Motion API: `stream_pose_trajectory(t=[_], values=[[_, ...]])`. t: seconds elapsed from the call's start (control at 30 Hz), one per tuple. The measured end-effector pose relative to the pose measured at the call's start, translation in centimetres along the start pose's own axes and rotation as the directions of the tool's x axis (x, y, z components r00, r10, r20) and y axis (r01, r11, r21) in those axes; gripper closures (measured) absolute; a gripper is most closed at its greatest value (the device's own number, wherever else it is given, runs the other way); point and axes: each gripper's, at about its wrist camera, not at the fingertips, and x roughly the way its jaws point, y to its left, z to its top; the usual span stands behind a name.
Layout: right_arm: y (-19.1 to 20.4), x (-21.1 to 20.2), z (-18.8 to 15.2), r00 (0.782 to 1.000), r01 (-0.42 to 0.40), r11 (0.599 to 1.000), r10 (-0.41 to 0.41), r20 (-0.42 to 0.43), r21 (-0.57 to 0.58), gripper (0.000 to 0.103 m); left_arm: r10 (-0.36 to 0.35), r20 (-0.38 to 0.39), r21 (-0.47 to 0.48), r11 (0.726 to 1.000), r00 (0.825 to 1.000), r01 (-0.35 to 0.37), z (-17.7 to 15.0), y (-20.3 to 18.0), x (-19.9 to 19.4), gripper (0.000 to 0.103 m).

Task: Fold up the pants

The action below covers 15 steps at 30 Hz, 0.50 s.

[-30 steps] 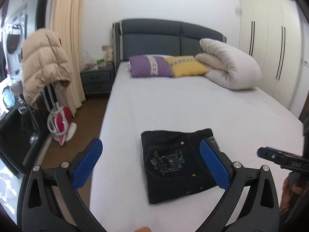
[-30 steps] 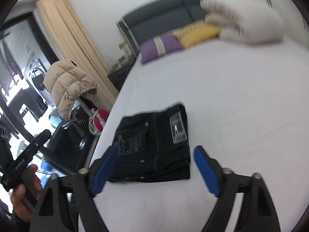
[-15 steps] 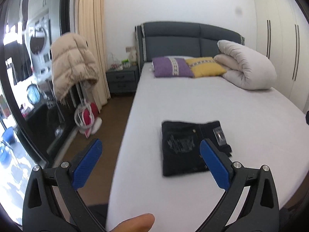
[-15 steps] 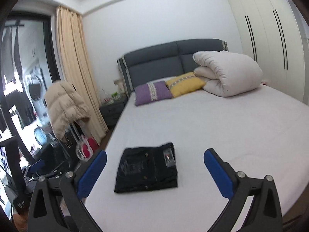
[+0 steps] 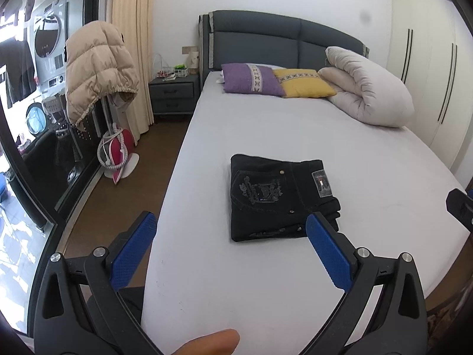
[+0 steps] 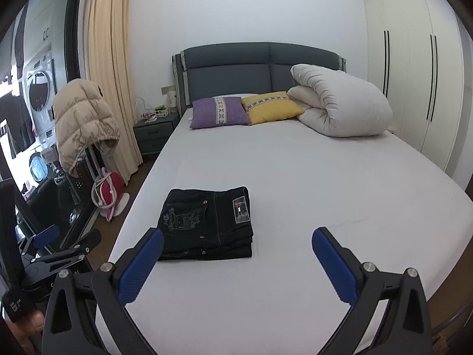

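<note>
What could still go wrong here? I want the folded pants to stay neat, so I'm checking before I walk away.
The black pants lie folded near the left edge of the bed, so a bump might slide them toward the floor. The layers at their near right corner look slightly uneven and could splay. Both the left gripper and right gripper are open and clear of them, though a careless sweep might snag the stack.

Bare white sheet on the bed [image 6: 325, 183] lies open around all 4 sides of the folded black pants [image 6: 207, 224], while 2 pillows [image 6: 220, 112] and a rolled duvet [image 6: 340, 109] crowd only the far headboard end, well apart.
</note>
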Motion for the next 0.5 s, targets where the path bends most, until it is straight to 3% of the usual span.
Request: stream_pose_trajectory(t=[0.5], values=[[1.0,2.2,-1.0,0.997,-0.017,1.000,0.016,-0.077,-0.020,0.000,0.007,-0.045,-0.014,1.000,0.999,-0.008,0.5,1.1,3.5,0.000]])
